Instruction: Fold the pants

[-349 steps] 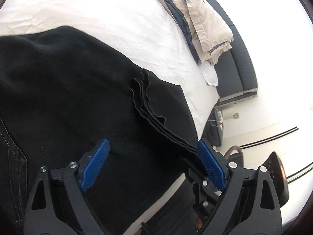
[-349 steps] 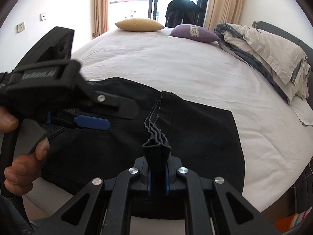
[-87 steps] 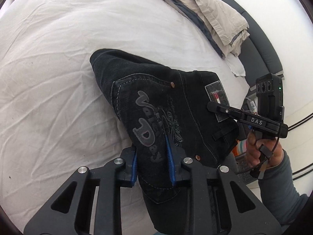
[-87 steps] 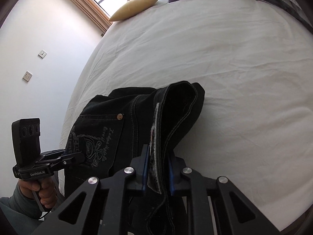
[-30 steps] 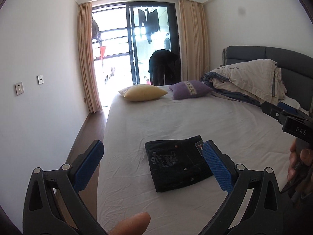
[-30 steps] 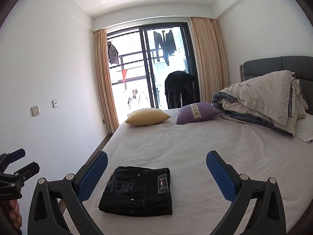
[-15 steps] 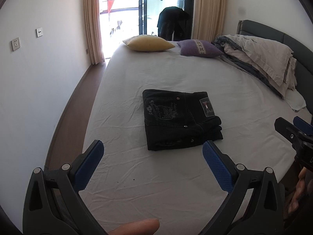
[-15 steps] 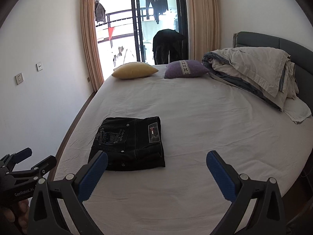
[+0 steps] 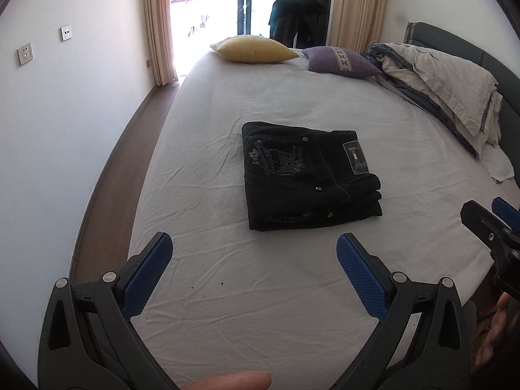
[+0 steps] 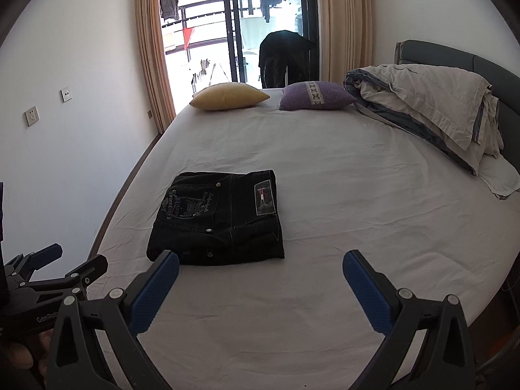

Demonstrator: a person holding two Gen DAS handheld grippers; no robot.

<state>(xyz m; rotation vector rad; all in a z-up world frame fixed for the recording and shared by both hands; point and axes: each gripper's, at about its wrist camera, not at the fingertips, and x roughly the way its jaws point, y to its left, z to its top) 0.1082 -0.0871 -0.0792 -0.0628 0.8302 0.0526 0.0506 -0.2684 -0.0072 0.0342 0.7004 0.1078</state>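
Left gripper [image 9: 253, 253] and right gripper [image 10: 260, 269]: I read both spread wide, empty; pants [image 10: 221, 219] apparently folded, flat on bed [image 10: 357, 221]

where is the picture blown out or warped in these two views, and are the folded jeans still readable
Left wrist view: the balcony door is blown out white, the bed edge bows from fisheye, and the folded black jeans stay sharp, embroidery legible. Right wrist view: glare at the door is milder, the curtains curve, and the jeans' patch is clear.
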